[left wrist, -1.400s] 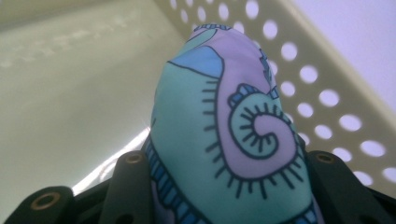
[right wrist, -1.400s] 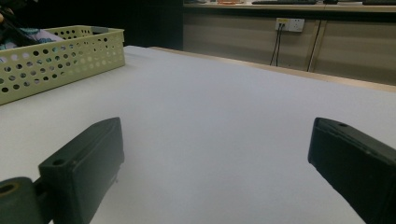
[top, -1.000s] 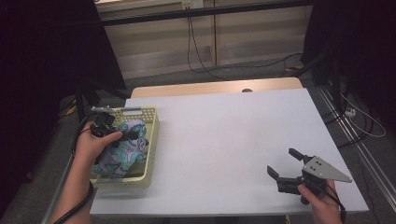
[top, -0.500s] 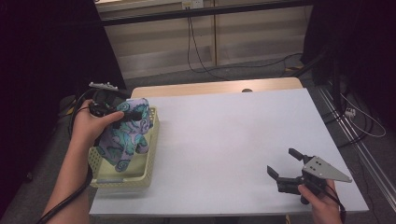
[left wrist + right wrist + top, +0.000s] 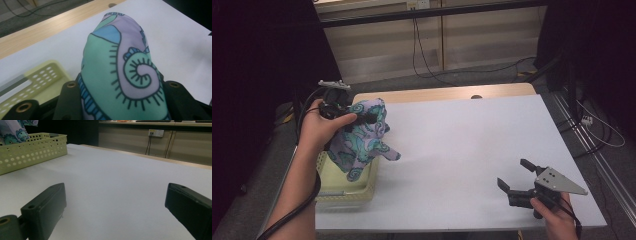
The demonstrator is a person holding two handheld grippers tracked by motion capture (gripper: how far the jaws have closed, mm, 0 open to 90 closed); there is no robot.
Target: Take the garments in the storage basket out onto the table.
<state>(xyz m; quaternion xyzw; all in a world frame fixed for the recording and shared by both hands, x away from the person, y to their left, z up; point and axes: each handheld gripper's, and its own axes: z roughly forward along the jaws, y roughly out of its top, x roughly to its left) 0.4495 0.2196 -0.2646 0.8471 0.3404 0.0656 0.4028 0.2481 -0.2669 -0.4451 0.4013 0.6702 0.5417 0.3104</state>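
A pale green basket [image 5: 343, 186] with rows of small holes in its walls sits at the left edge of the white table [image 5: 462, 150], near the person's side. The left gripper [image 5: 362, 119] is raised above the basket's far end, and its jaws are clamped on a patterned cloth [image 5: 362, 140] printed with purple, teal and blue swirls. The cloth hangs down from the jaws in a loose bunch; its lower folds reach to the basket's rim, and one corner sticks out to the right over the bare table. Whether the lowest folds touch the inside of the basket cannot be told, as the cloth itself hides that part. In the left gripper view the cloth [image 5: 125, 75] bulges up between the two black jaws, with the corner of the basket [image 5: 45, 75] below and to the left. What shows of the basket's inside under the cloth looks bare. The right gripper [image 5: 517, 180] rests low at the near right of the table, well apart from the basket, jaws spread wide with nothing between them. In the right gripper view the basket [image 5: 32, 150] stands far off at the left, a bit of the cloth [image 5: 15, 131] hanging above it.
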